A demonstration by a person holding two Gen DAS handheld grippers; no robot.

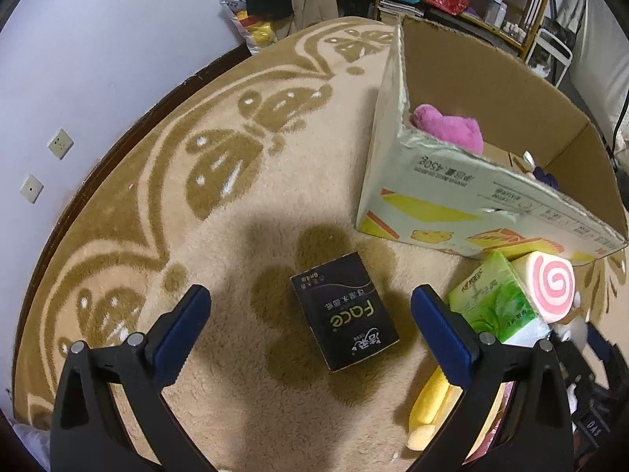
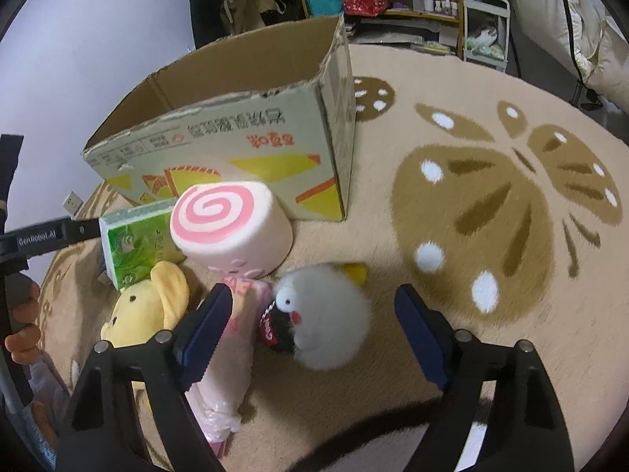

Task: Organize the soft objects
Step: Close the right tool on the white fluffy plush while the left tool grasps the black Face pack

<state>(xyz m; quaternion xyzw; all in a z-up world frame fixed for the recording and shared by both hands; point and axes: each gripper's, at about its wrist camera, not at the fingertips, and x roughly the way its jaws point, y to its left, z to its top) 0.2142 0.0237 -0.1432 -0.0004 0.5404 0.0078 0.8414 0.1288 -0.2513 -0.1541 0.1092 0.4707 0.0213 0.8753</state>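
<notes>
Dim indoor light, soft shadows, fisheye-warped edges.

Left wrist cam is looking down and fwd along its hand-held gripper (image 1: 310,324) at the rug (image 1: 243,204), close in, w/ the cardboard box (image 1: 452,196) sitting upper right of frame. Right wrist cam is facing the same box (image 2: 251,149) from the other side, upper left. Both are sharing the swirl cushion (image 1: 550,283) (image 2: 232,228) and green tissue pack (image 1: 491,299) (image 2: 137,240).
</notes>
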